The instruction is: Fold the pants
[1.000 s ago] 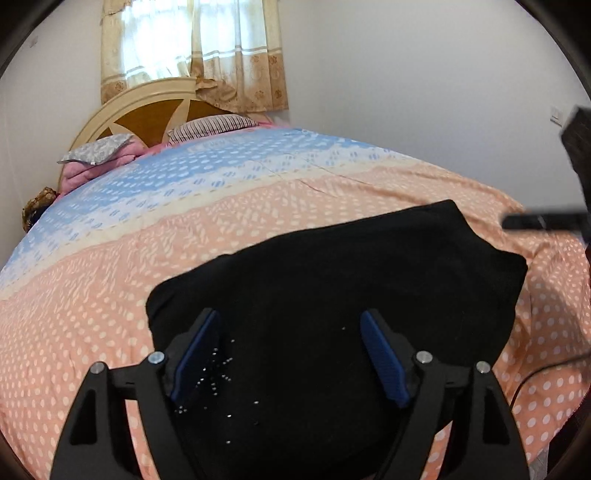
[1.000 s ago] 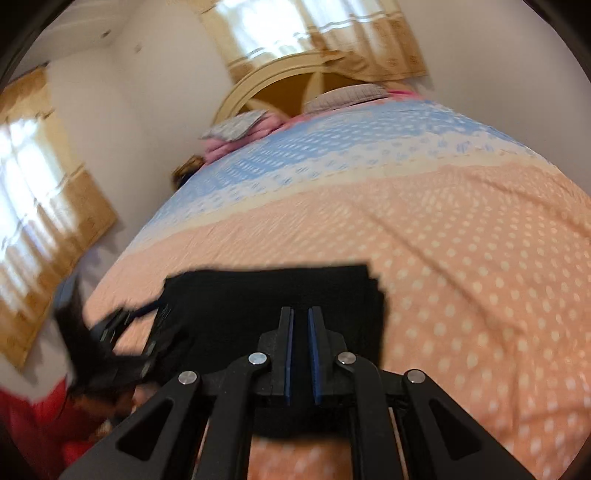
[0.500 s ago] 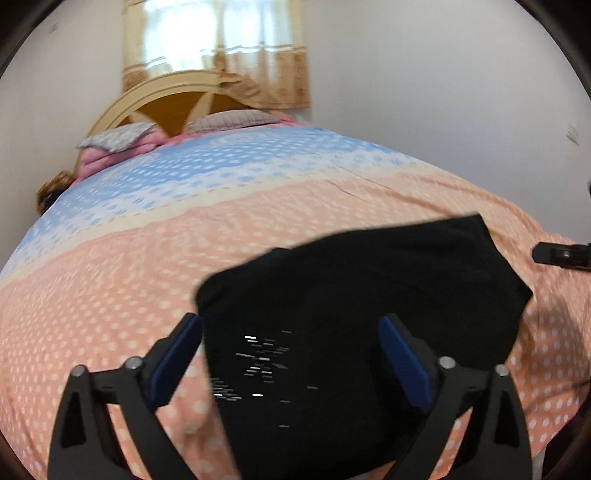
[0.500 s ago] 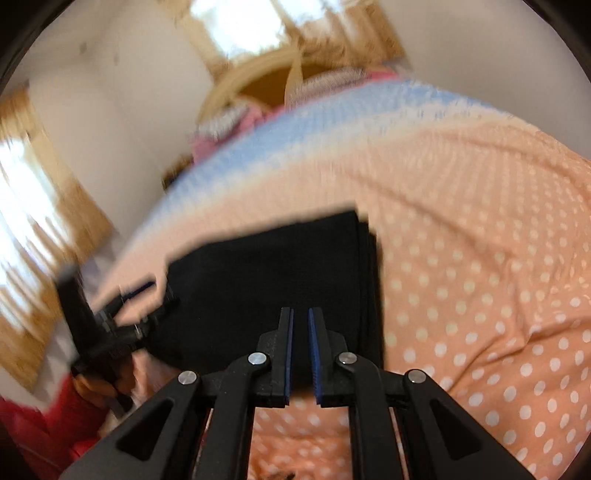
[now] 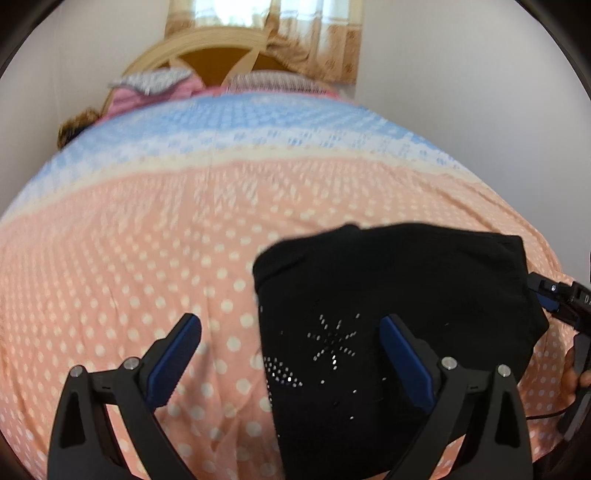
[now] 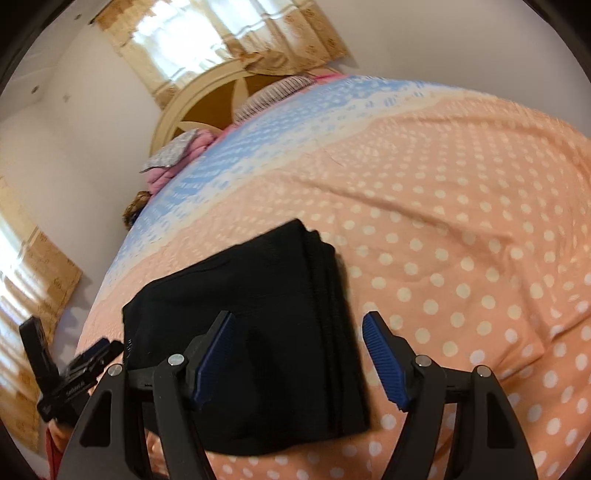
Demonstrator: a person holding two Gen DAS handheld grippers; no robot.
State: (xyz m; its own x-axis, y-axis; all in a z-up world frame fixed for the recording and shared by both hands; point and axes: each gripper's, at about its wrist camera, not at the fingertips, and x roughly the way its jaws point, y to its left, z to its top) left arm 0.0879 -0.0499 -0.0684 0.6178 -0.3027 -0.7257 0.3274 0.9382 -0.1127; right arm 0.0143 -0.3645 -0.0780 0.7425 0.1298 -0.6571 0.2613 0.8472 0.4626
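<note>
The black pants [image 5: 399, 314] lie folded into a compact stack on the peach dotted bedspread [image 5: 129, 258], with a rhinestone pattern on top. My left gripper [image 5: 291, 354] is open and empty, above the stack's left edge. My right gripper [image 6: 299, 354] is open and empty, hovering over the right edge of the same pants [image 6: 251, 317], where several folded layers show. The right gripper also shows at the right edge of the left wrist view [image 5: 561, 299]. The left gripper shows at the left of the right wrist view [image 6: 70, 380].
The bedspread [image 6: 461, 229] turns blue toward the headboard [image 5: 218, 55]. Pillows [image 5: 155, 85] lie at the head of the bed. Curtained windows [image 6: 218, 33] and white walls stand behind. The bed's front edge is just below the pants.
My right gripper has opened; it was shut before. My left gripper has shifted left, so the pants now sit to its right. The pants lie still on the bed.
</note>
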